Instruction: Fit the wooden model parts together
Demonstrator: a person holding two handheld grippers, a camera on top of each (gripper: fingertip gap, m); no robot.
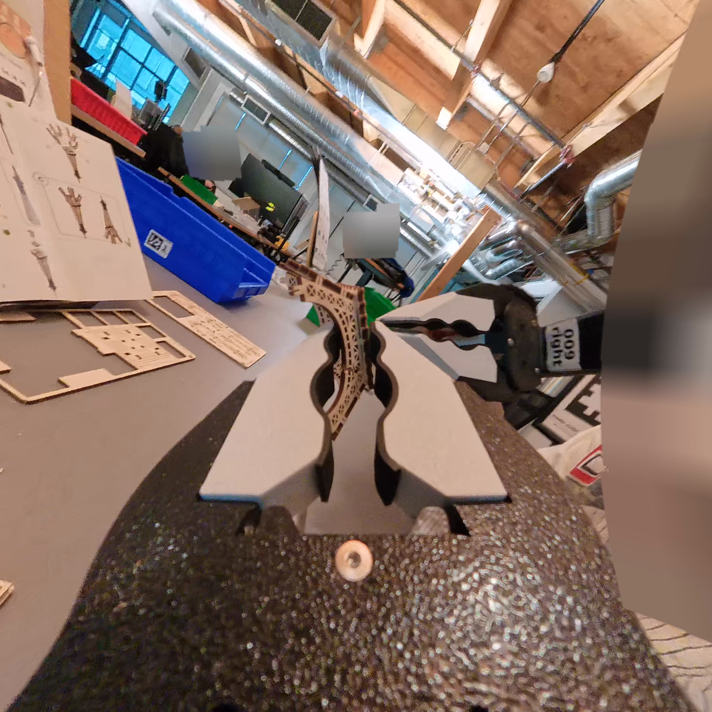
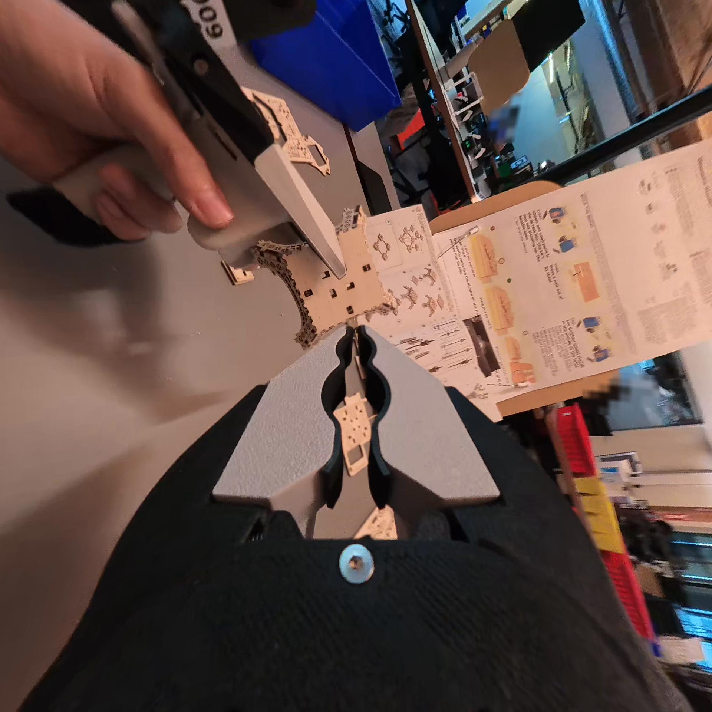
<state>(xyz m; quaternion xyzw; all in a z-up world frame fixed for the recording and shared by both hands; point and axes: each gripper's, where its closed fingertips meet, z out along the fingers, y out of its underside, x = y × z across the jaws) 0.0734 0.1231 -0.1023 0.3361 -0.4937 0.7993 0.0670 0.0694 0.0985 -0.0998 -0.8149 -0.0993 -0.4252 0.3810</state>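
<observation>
A laser-cut wooden tower base [image 1: 348,339], pale plywood with dark scorched lattice along its curved legs, is held above the grey desk [image 1: 77,443], pinched between the wavy black pads of the left gripper [image 1: 352,327]. In the left wrist view one arched leg runs lengthwise down between the grey fingers, its foot toward the camera. The right wrist view shows the same piece's flat square platform [image 2: 346,285], pierced with small slots, facing the camera with the legs sweeping off toward the left gripper's hand [image 2: 96,127]. The right gripper [image 2: 356,331] has its fingers pressed together at the tips, just at the platform's lower edge, gripping a thin wooden strip [image 2: 360,370] edge-on; how that strip meets the platform cannot be told. On the desk, seen through the gap between the right fingers, lies a small slotted wooden panel [image 2: 354,435]. Emptied plywood sheets [image 1: 96,346] lie flat toward the desk's left side, beside an instruction sheet [image 1: 57,212] propped upright behind them. A blue plastic bin [image 1: 192,239] sits at the far edge, with a workshop of silver ducts and timber beams beyond.
</observation>
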